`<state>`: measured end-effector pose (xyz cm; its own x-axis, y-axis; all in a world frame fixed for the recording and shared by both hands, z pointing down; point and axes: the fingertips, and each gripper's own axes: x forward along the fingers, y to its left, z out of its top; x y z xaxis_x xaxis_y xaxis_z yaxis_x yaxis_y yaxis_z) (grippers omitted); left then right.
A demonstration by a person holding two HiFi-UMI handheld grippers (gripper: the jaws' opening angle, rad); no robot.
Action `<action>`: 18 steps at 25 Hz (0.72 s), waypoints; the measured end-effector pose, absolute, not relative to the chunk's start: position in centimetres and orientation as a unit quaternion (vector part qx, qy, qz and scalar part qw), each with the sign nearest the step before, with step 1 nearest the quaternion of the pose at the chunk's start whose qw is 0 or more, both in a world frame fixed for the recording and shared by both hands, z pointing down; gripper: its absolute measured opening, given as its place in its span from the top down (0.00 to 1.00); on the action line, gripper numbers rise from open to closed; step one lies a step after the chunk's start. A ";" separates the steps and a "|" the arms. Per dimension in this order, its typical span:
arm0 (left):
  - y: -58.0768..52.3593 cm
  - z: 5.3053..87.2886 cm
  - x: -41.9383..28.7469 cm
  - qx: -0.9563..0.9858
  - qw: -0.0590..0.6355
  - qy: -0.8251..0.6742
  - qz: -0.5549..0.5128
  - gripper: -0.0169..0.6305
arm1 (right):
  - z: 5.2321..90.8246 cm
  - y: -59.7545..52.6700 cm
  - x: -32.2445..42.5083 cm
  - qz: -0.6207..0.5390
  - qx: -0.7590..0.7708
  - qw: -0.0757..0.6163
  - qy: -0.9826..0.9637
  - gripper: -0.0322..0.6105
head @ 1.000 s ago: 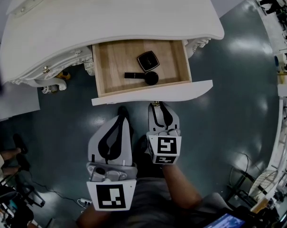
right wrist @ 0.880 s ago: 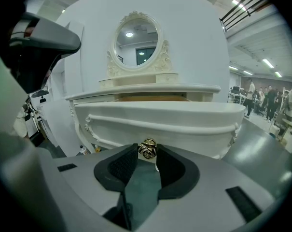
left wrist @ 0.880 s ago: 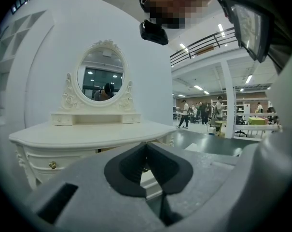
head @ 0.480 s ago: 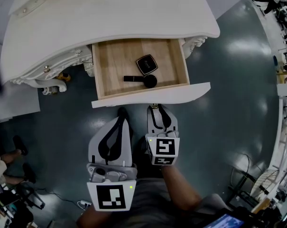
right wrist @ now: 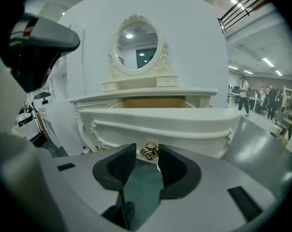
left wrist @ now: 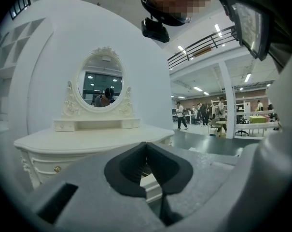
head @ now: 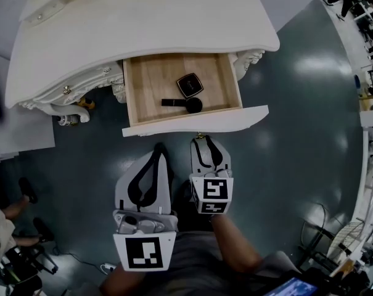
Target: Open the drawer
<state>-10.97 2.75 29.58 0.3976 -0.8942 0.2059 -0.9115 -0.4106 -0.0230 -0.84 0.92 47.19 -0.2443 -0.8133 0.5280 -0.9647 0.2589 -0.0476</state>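
The white dressing table [head: 143,23] has its wooden drawer [head: 149,82] pulled out, with the white drawer front [head: 235,117] facing me. A brass knob [right wrist: 149,151] sits in the middle of that front. My right gripper [right wrist: 146,153] holds its two fingertips either side of the knob. Its jaws are opening and a gap shows beside the knob. In the head view the right gripper [head: 201,139] points at the drawer front. My left gripper [head: 159,148] hangs back to its left, shut and empty, its pads [left wrist: 136,168] together.
A black square compact [head: 191,84] and a black round-headed brush [head: 186,103] lie in the drawer. An oval mirror [right wrist: 137,43] stands on the table top. A white panel [head: 20,134] is on the left floor. Desks and people are at the far right.
The head view has shifted a little. The drawer and both grippers keep the same places relative to each other.
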 end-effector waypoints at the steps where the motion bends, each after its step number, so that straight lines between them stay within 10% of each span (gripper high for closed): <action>1: 2.9 29.1 -10.8 0.835 0.044 -0.542 0.090 0.95 | 46.6 1.2 -0.8 0.181 0.577 0.204 -0.769 0.75; 18: 4.7 15.7 -10.7 0.823 -0.009 -0.566 0.047 0.95 | 19.2 4.0 -0.8 0.012 0.557 0.067 -0.828 0.92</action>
